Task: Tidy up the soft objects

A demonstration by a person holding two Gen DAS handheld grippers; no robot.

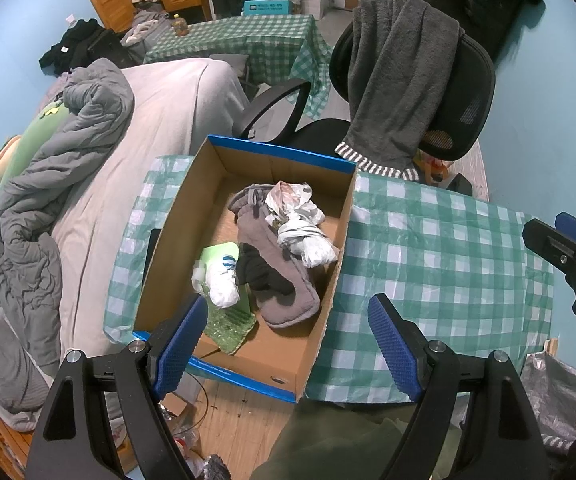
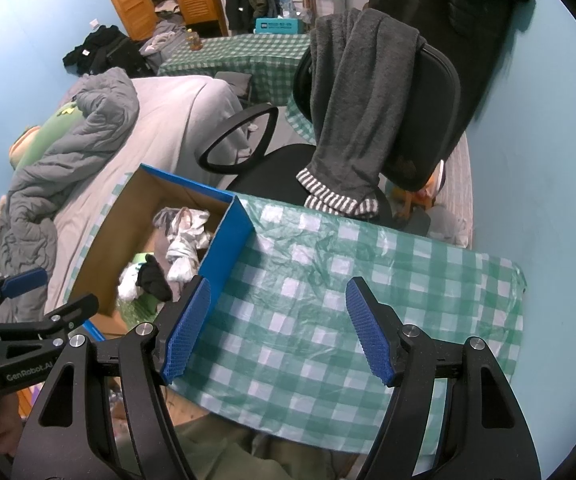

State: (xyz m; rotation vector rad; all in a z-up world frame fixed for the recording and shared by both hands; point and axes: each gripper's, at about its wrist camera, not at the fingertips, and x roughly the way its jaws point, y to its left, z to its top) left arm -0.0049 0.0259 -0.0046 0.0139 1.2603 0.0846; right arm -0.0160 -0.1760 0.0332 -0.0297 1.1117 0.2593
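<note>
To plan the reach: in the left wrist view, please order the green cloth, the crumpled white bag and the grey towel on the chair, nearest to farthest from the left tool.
1. Green cloth, near corner of the box, just ahead of the left tool.
2. Crumpled white bag, deeper in the box.
3. Grey towel, over the chair back, beyond the table.

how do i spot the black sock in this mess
Find the open cardboard box with blue edges on the green checked tablecloth. Inside, a long grey slipper lies lengthways; the black sock is bunched on it. It is the only black item, flanked by white bundles.
</note>
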